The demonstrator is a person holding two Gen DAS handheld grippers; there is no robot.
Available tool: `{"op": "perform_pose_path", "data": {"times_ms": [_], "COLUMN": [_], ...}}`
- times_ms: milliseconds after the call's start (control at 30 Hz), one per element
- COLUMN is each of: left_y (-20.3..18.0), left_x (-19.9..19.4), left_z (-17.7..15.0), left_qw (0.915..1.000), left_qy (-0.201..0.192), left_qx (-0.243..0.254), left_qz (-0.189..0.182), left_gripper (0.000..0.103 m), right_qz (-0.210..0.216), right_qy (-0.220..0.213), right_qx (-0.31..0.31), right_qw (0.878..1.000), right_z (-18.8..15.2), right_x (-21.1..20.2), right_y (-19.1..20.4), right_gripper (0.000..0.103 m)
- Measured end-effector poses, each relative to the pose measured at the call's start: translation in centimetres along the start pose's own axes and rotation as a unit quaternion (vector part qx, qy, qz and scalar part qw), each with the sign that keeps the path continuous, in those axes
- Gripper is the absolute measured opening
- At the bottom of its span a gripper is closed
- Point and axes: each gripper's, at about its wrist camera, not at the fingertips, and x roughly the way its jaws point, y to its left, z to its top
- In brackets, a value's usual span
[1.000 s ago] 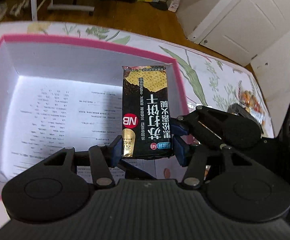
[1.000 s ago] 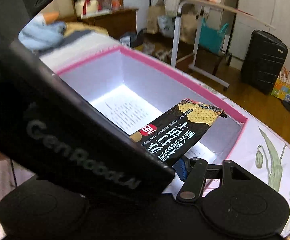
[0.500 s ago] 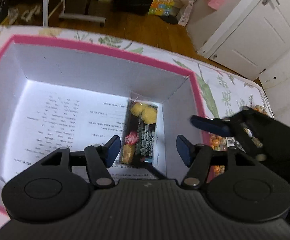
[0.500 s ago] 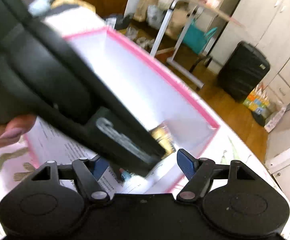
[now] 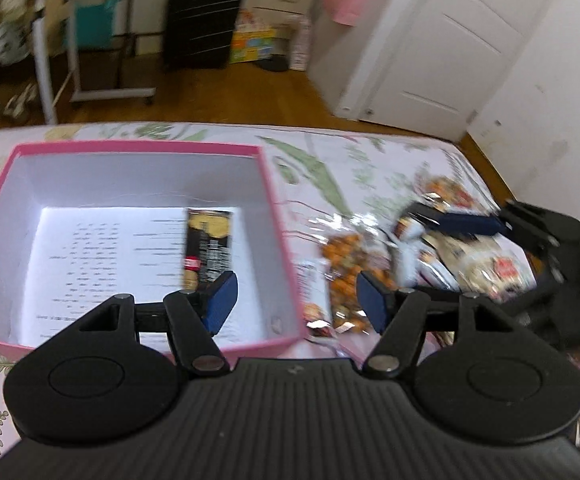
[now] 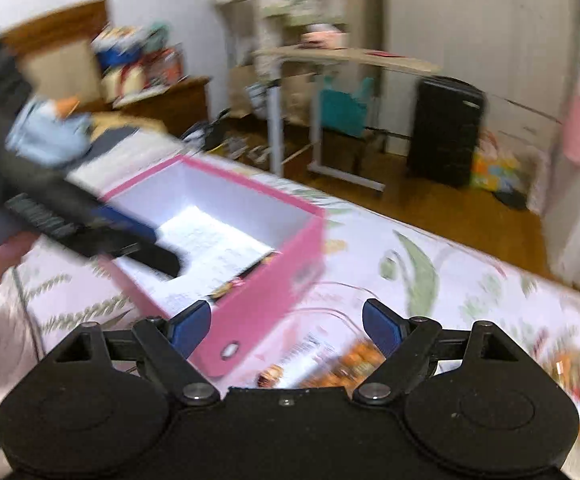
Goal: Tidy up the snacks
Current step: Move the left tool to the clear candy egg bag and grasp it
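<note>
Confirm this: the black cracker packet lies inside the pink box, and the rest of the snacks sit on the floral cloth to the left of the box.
Wrong side. The left wrist view shows the black cracker packet inside the pink box, but the rest of the snacks sit on the floral cloth to the box's right.

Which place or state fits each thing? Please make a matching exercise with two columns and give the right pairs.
Things:
1. cracker pack
2. pink box
3. snack pile
4. left tool

Places or states:
a. loose on the floral cloth, right of the box
b. open, holding nothing
c. lying inside the box
d. lidless, with printed paper on its floor

Pairs: 1-c, 2-d, 3-a, 4-b
</note>
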Motion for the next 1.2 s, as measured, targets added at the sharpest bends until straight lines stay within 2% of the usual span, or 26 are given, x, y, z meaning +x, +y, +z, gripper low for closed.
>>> {"op": "perform_pose_path", "data": {"times_ms": [200,367,500,633,800,967,1033,1133,1200], "left_y": [-4.3,-6.2,-7.0,-7.3,-7.2,-7.2,-7.0,-6.9,-6.9], "left_x": [1.3,4.7,7.9,10.9,13.5,15.2,15.5,15.7,16.0], "left_z": [-1.7,-2.9,-3.7,-4.1,-3.9,-4.3,-4.5,-4.4,-4.3], "left_qw": [0.9992,0.9982,0.9968,0.9957,0.9962,0.9956,0.9945,0.9940,0.9937], "left_qy": [0.019,0.047,0.072,0.086,0.085,0.092,0.100,0.100,0.100], "left_qx": [0.018,0.006,-0.004,-0.013,-0.013,-0.013,-0.030,-0.044,-0.050], "left_qz": [-0.032,-0.036,-0.035,-0.034,-0.008,0.016,0.006,-0.005,-0.006], "left_gripper": [0.063,0.058,0.054,0.054,0.052,0.054,0.055,0.056,0.057], "right_qz": [0.016,-0.001,0.029,0.032,-0.007,0.004,-0.001,-0.002,-0.001], "right_qy": [-0.006,0.009,0.020,0.019,0.018,0.016,0.022,0.029,0.030], "right_qx": [0.112,0.147,0.169,0.139,0.079,0.093,0.089,0.078,0.075], "right_qw": [0.994,0.989,0.985,0.990,0.997,0.996,0.996,0.997,0.997], "right_z": [-4.6,-8.4,-10.0,-11.0,-10.5,-10.7,-10.7,-10.7,-10.8], "right_x": [1.9,2.8,2.7,3.8,5.5,6.4,6.4,6.1,5.9], "right_y": [-3.9,-5.8,-6.5,-6.1,-5.0,-6.4,-6.5,-6.7,-7.0], "right_gripper": [0.086,0.086,0.070,0.064,0.061,0.057,0.055,0.046,0.046]}}
